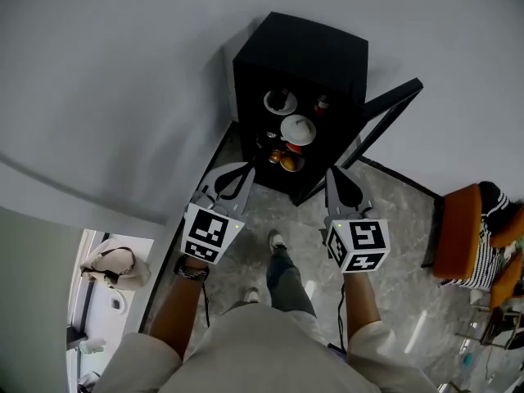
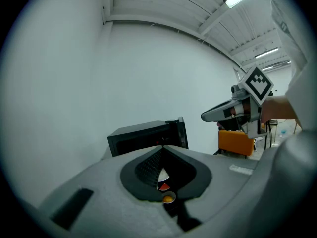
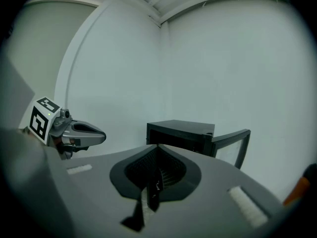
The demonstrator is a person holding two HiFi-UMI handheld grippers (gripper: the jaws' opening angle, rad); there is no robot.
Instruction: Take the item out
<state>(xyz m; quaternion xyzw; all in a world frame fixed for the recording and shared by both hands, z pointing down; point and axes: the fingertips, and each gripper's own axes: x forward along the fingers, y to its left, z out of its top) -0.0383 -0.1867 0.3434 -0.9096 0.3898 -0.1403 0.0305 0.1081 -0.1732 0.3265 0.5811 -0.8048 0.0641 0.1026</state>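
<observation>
A black cabinet (image 1: 301, 64) stands on the floor against the wall, its door (image 1: 385, 115) swung open to the right. On its shelves I see a white bowl (image 1: 298, 128), a second bowl with something dark in it (image 1: 279, 101), a small red-capped bottle (image 1: 322, 103) and an orange fruit (image 1: 289, 163). My left gripper (image 1: 244, 173) and right gripper (image 1: 334, 178) hover side by side just in front of the opening, both shut and holding nothing. The left gripper view shows the cabinet (image 2: 148, 137) ahead and the right gripper (image 2: 223, 114). The cabinet (image 3: 181, 132) also appears in the right gripper view.
The person's feet (image 1: 277, 241) stand on grey marbled floor before the cabinet. An orange chair (image 1: 460, 232) and a person in striped clothing (image 1: 491, 248) are at the right. A glass partition with a bag (image 1: 115, 265) behind it lies at the lower left.
</observation>
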